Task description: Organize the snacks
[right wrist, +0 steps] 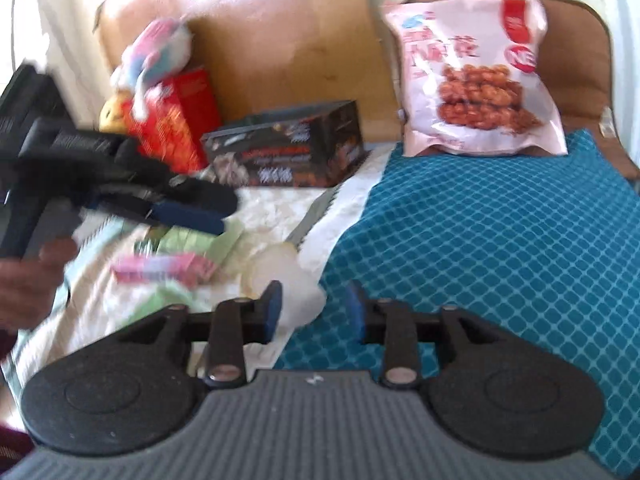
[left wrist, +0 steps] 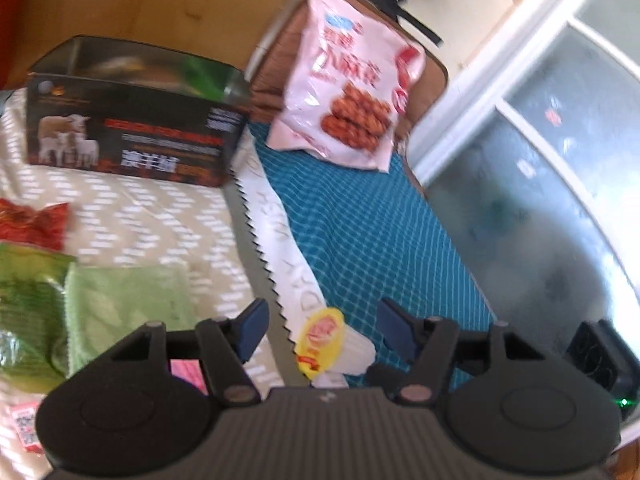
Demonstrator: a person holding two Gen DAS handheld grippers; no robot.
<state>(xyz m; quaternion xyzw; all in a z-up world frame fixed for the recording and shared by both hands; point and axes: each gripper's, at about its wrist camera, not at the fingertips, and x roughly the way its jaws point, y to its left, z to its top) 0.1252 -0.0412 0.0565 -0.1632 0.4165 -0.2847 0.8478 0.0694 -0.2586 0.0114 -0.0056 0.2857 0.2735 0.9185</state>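
the left gripper (left wrist: 322, 330) hangs over the seam between the pale zigzag cloth (left wrist: 132, 216) and the teal quilted cloth (left wrist: 372, 224), its tongs spread, with a small white jelly cup (left wrist: 340, 346) with a yellow lid lying loose on the cloth between them; no pad presses on it. the right gripper (right wrist: 314, 308) is spread too and pinches nothing, the same cup (right wrist: 280, 276) lying just ahead of its left pad. the big pink snack bag (left wrist: 344, 88) leans upright against the brown cushion (left wrist: 432, 76) at the far end of the teal cloth, likely propped there as sorted. the black tin box (left wrist: 132, 120) stands open on the pale cloth, probably the bin for the small packets. a red packet (left wrist: 32, 226), a green packet (left wrist: 28, 312) and a green towel (left wrist: 128, 304) lie near it, still unsorted.
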